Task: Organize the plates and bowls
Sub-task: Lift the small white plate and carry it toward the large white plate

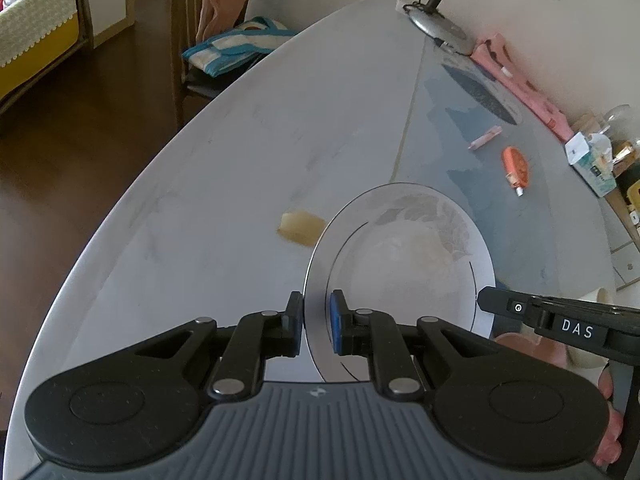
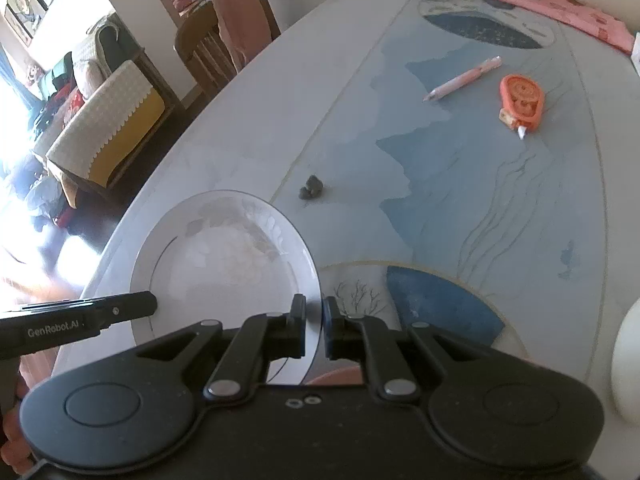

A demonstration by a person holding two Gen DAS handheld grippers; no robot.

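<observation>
A white plate [image 1: 404,264] with a faint grey leaf pattern and a thin dark ring is held above the table; it also shows in the right wrist view [image 2: 228,256]. My left gripper [image 1: 317,322] is shut on the plate's left rim. My right gripper [image 2: 315,326] is shut on its right rim, and its black body [image 1: 560,320] shows at the right of the left wrist view. A pinkish dish [image 2: 336,376] peeks out below the plate. A pale rounded dish [image 2: 628,360] sits at the far right.
On the blue patterned mat [image 2: 500,200] lie a pink pen [image 2: 464,80], an orange correction-tape dispenser [image 2: 522,102] and a small dark lump [image 2: 311,187]. A yellowish piece [image 1: 300,228] lies on the white table. A lamp base [image 1: 438,26], pink cloth and tissue box [image 1: 592,164] line the wall.
</observation>
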